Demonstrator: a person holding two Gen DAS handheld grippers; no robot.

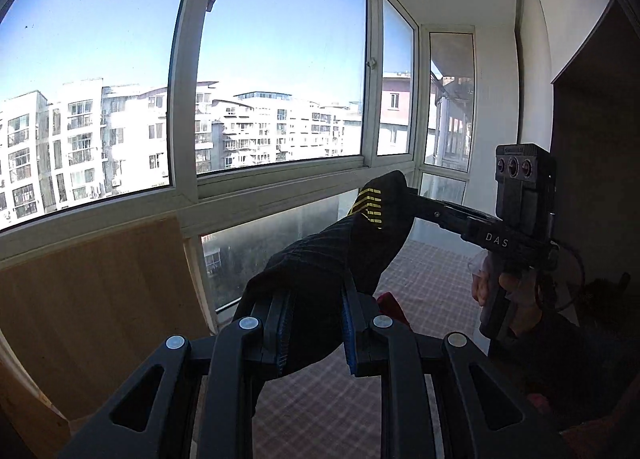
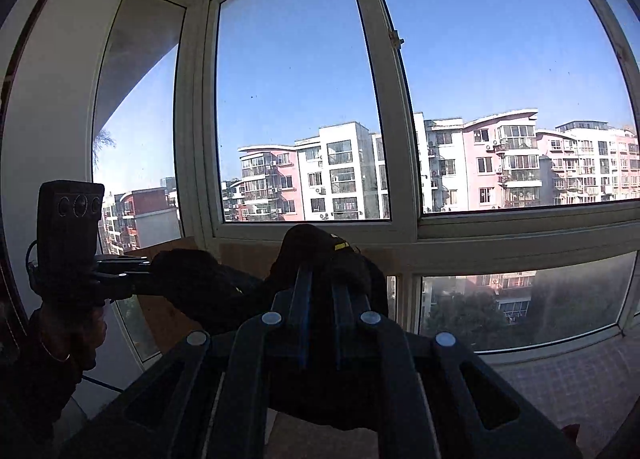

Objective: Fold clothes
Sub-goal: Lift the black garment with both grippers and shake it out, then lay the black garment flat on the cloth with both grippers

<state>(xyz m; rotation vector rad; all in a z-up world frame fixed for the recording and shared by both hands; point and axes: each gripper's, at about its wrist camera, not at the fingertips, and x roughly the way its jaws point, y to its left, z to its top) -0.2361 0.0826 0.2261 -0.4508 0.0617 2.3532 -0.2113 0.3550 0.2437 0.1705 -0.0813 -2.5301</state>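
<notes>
Both wrist views are aimed level at the window (image 1: 280, 71) (image 2: 500, 79), close behind it; window and sock (image 1: 344, 255) (image 2: 320, 259) are shared.

Black sock, yellow stripes

The sock (image 1: 320, 259) is black with short yellow bars; the gripper (image 1: 316, 323) is black with blue pads (image 1: 349, 333); the bedcover (image 1: 432, 291) is pink-and-white checked.

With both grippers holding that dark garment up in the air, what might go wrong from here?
1. The black ribbed sock with yellow stripes hangs between the left gripper and right gripper; pulling them apart might tug it free.
2. The sock is bunched around the right gripper's fingers, so a fold may come out crooked.
3. If dropped, it could land on the red cloth below.
</notes>
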